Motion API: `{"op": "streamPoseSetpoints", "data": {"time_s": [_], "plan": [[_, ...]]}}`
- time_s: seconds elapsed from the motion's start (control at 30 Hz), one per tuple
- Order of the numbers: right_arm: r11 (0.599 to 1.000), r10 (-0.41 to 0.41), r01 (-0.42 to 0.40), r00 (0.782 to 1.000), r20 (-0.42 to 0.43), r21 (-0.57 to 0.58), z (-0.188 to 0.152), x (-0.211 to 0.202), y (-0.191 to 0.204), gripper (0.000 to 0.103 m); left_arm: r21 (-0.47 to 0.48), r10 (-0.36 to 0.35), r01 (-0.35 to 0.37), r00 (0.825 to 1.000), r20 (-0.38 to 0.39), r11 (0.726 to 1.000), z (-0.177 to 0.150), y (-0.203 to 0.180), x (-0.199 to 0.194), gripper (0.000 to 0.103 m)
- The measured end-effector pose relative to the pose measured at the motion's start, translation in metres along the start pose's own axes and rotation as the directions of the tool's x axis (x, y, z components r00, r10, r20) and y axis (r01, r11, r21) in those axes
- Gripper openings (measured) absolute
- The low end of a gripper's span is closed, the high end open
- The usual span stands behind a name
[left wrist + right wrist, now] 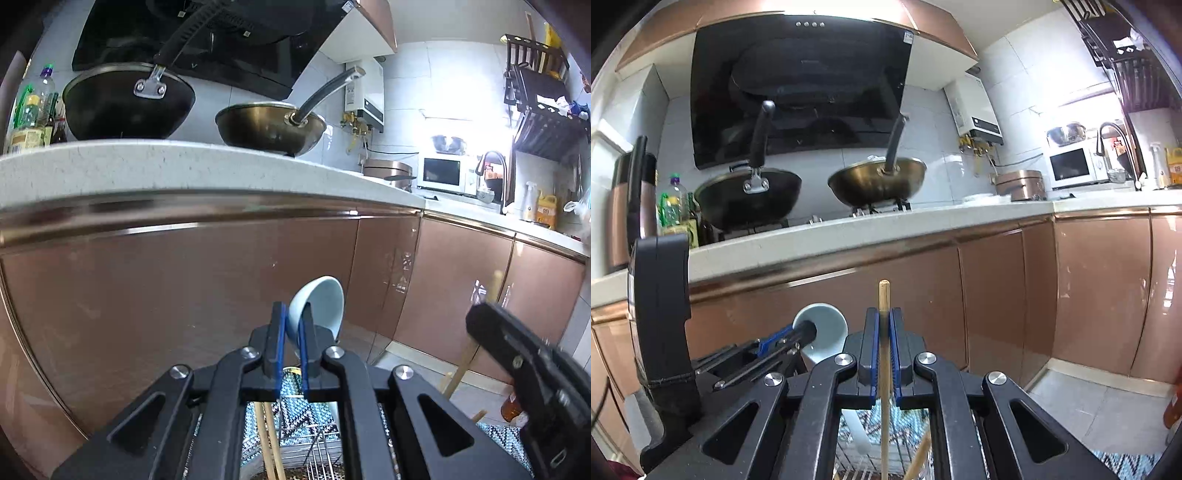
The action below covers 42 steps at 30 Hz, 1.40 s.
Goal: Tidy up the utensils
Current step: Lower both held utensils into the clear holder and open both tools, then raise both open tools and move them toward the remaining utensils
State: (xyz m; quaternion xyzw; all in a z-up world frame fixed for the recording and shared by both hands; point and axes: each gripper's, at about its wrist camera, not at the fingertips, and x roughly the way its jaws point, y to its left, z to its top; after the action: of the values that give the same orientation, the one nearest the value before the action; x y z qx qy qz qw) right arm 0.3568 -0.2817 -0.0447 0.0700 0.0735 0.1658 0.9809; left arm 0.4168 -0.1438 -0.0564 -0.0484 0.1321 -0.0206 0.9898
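My left gripper [291, 314] is shut on a pale blue ceramic spoon [321, 302], bowl end up, held in front of the cabinet doors. The spoon [822, 328] and the left gripper [803, 330] also show in the right wrist view. My right gripper [884, 317] is shut on a wooden chopstick [884, 295] that stands upright between the blue pads. In the left wrist view the right gripper's body [517, 354] is at the right, with the chopstick [493, 288] poking above it. Below both grippers lies a wire utensil rack [321, 458] with more chopsticks [269, 439].
Copper-coloured cabinet doors [184, 295] and a white counter edge [184, 166] stand ahead. Two woks [750, 195] [879, 181] sit on the stove. Bottles [674, 206] stand at the left. A microwave [1071, 162], rice cooker [1019, 184] and tap are at the right. A patterned mat [306, 410] covers the floor.
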Motion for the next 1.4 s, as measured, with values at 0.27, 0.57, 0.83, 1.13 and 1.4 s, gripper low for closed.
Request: {"op": "streamPoseSetpoints", "data": {"time_s": [0.27, 0.57, 0.83, 1.13, 1.4], "plan": [[0.999, -0.046, 0.047, 0.998, -0.037, 0.023, -0.022, -0.013, -0.007, 0.032, -0.018, -0.038, 0.037, 0.999, -0.03, 0.999, -0.024, 0.003, -0.005, 0.016], [0.995, -0.102, 0.102, 0.995, 0.014, 0.019, -0.004, -0.069, -0.002, 0.063, -0.058, -0.034, 0.034, 0.999, -0.008, 0.998, -0.002, 0.033, -0.053, 0.032], [0.986, -0.165, 0.165, 0.986, 0.019, 0.015, 0.013, -0.133, 0.006, 0.085, -0.067, -0.006, 0.007, 1.0, 0.022, 0.998, 0.034, 0.078, -0.13, 0.036], [0.981, -0.192, 0.193, 0.981, 0.02, -0.036, 0.03, -0.202, 0.033, 0.103, -0.082, -0.005, 0.006, 1.0, 0.014, 0.997, 0.065, 0.136, -0.225, 0.041], [0.985, -0.165, 0.169, 0.983, 0.077, -0.039, 0.045, -0.261, 0.063, 0.103, -0.053, -0.006, 0.007, 1.0, 0.022, 0.999, 0.072, 0.154, -0.296, 0.05]]}}
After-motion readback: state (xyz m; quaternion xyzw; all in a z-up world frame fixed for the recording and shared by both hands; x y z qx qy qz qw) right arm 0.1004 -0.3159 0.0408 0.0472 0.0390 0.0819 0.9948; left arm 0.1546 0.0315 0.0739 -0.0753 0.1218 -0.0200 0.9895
